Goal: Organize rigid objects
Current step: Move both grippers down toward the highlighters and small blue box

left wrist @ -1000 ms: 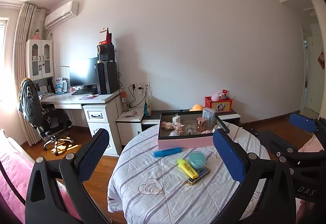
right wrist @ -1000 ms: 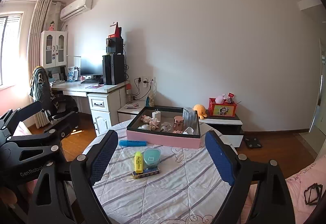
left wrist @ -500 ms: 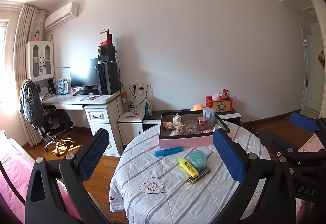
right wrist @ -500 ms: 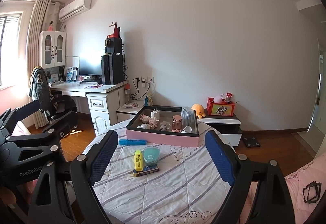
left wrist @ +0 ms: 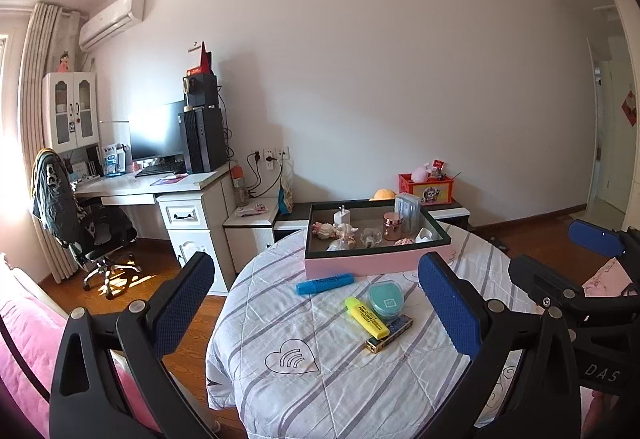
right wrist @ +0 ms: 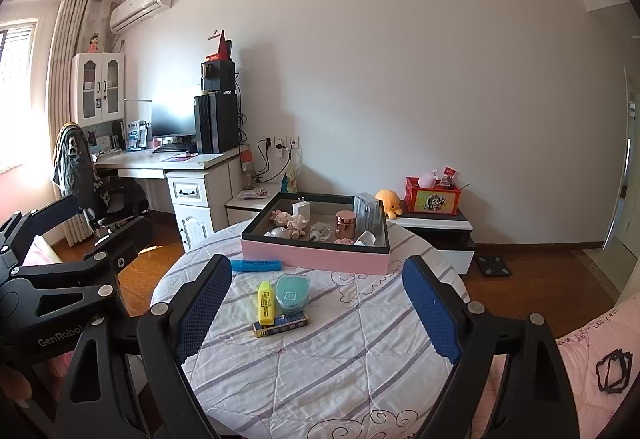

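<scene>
On the round table's striped cloth [left wrist: 320, 391] lie a blue marker [left wrist: 325, 283] [right wrist: 257, 265], a yellow highlighter [left wrist: 366, 317] [right wrist: 265, 302], a teal round case [left wrist: 385, 299] [right wrist: 293, 292] and a small blue-and-gold box [left wrist: 389, 333] [right wrist: 281, 323]. Behind them stands a pink tray [left wrist: 376, 264] [right wrist: 316, 254] holding several small items. My left gripper [left wrist: 316, 305] is open and empty, short of the table's near edge. My right gripper [right wrist: 316, 307] is open and empty, held back over the near side of the table.
A white desk [left wrist: 160, 185] with a monitor and computer tower stands at the left, with an office chair [left wrist: 86, 227]. A low cabinet [right wrist: 434, 227] with a red box sits behind the table. Pink bedding [right wrist: 596, 371] lies at the lower right.
Both grippers have drifted slightly; the table and its objects sit a little further right in the left wrist view. Both jaws stay open.
</scene>
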`<action>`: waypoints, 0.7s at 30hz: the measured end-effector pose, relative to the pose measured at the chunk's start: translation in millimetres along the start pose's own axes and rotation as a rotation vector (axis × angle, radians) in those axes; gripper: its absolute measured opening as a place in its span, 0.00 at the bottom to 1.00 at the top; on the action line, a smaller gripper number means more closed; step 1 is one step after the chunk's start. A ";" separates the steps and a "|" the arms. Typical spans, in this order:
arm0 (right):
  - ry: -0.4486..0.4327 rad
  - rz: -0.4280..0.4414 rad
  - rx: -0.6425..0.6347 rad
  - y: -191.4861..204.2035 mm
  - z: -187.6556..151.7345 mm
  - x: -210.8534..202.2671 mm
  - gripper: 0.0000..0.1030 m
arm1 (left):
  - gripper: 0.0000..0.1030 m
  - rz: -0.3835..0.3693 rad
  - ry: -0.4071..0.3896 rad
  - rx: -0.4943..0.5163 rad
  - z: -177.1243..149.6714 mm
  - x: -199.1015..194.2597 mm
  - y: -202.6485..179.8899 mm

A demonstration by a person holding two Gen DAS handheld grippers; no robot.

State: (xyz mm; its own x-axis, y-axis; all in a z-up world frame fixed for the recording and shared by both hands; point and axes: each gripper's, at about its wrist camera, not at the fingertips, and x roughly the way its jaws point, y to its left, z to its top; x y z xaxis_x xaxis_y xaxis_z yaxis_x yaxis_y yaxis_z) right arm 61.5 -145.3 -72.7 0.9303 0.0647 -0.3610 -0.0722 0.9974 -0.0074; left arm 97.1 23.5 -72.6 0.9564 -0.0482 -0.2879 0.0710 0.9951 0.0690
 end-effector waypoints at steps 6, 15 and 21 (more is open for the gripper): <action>0.115 0.006 0.005 -7.3 -25.7 39.1 0.86 | 1.00 -0.048 0.155 0.006 -28.6 53.8 -6.4; 0.322 0.026 0.032 -22.5 -76.7 109.2 0.86 | 1.00 -0.120 0.375 0.031 -80.7 128.5 -19.8; 0.405 0.033 0.056 -35.3 -97.9 139.8 0.86 | 1.00 -0.166 0.461 0.009 -100.1 163.7 -28.8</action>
State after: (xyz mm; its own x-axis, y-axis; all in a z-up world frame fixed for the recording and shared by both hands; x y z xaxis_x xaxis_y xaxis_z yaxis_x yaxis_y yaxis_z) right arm 158.8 -174.7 -214.1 0.7099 0.0901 -0.6985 -0.0699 0.9959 0.0574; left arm 223.3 -4.4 -217.3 0.7069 -0.1605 -0.6889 0.2160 0.9764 -0.0059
